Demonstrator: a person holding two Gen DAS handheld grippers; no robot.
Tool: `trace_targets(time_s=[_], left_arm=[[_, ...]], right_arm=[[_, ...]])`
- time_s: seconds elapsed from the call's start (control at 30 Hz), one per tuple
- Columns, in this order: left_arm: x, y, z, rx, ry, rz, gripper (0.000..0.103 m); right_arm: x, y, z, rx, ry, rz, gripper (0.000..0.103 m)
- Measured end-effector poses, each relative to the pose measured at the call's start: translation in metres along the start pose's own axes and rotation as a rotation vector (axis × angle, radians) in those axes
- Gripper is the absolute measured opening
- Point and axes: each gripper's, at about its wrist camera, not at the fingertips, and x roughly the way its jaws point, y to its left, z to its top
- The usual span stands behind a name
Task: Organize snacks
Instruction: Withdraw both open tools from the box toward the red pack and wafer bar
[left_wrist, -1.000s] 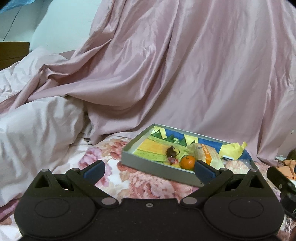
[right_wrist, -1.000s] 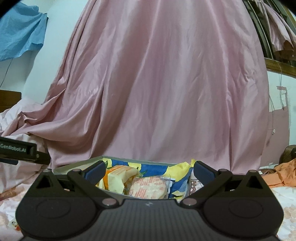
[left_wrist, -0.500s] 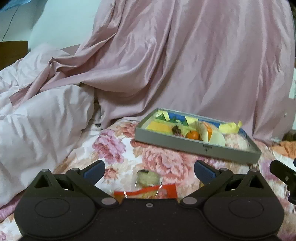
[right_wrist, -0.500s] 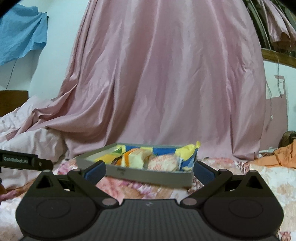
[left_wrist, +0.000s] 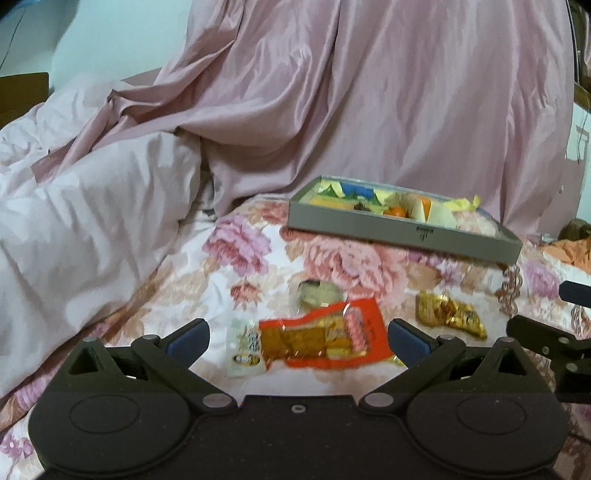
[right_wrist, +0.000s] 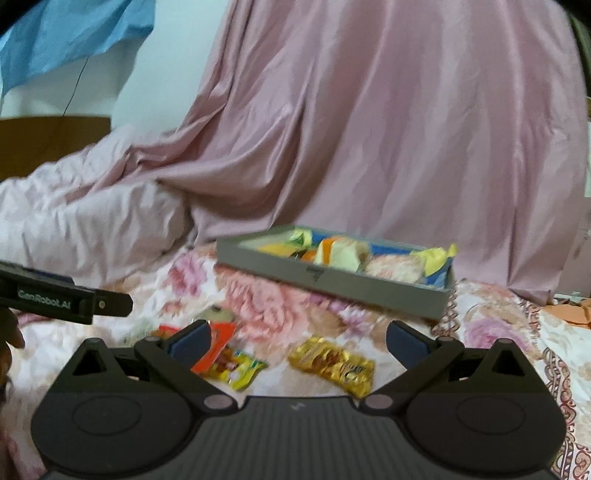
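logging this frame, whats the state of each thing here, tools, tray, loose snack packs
left tool: open, empty
right tool: open, empty
grey tray: on the bedspread, holding snacks and an orange fruit
red packet: flat on the bedspread, outside the tray
gold packet: on the bedspread, outside the tray
yellow packet: beside the red one, outside the tray

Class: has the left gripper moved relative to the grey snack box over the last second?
Yes. The left gripper has backed away from the grey snack box, bringing loose packets into view.

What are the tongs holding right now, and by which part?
Nothing. The left tongs and right tongs are both open and empty; the red packet and gold packet lie loose on the bedspread.
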Motion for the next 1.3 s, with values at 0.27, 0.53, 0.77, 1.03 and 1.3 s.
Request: trace_targets(time_s=[0.27, 0.53, 0.77, 1.03, 1.3], left_arm=[[0.012, 0.014, -0.016, 0.000, 0.058, -0.022, 0.102], [0.027, 0.025, -0.027, 0.005, 0.110, -0.030, 0.102], [0.037, 0.032, -0.022, 0.033, 0.130, -0.047, 0.102], [0.049, 0.039, -0.018, -0.003, 0.154, -0.103, 0.102], [0.061, 0.039, -0.009, 0.051, 0.161, -0.187, 0.102]], right_arm=[[0.025, 0.012, -0.010, -0.045, 0.150, 0.031, 0.103], [0.046, 0.018, -0.017, -0.039, 0.253, 0.057, 0.103], [0.058, 0.026, -0.020, -0.075, 0.291, 0.073, 0.103], [0.063, 0.028, -0.021, -0.084, 0.316, 0.081, 0.103], [0.075, 0.033, -0.020, -0.162, 0.316, 0.096, 0.103]])
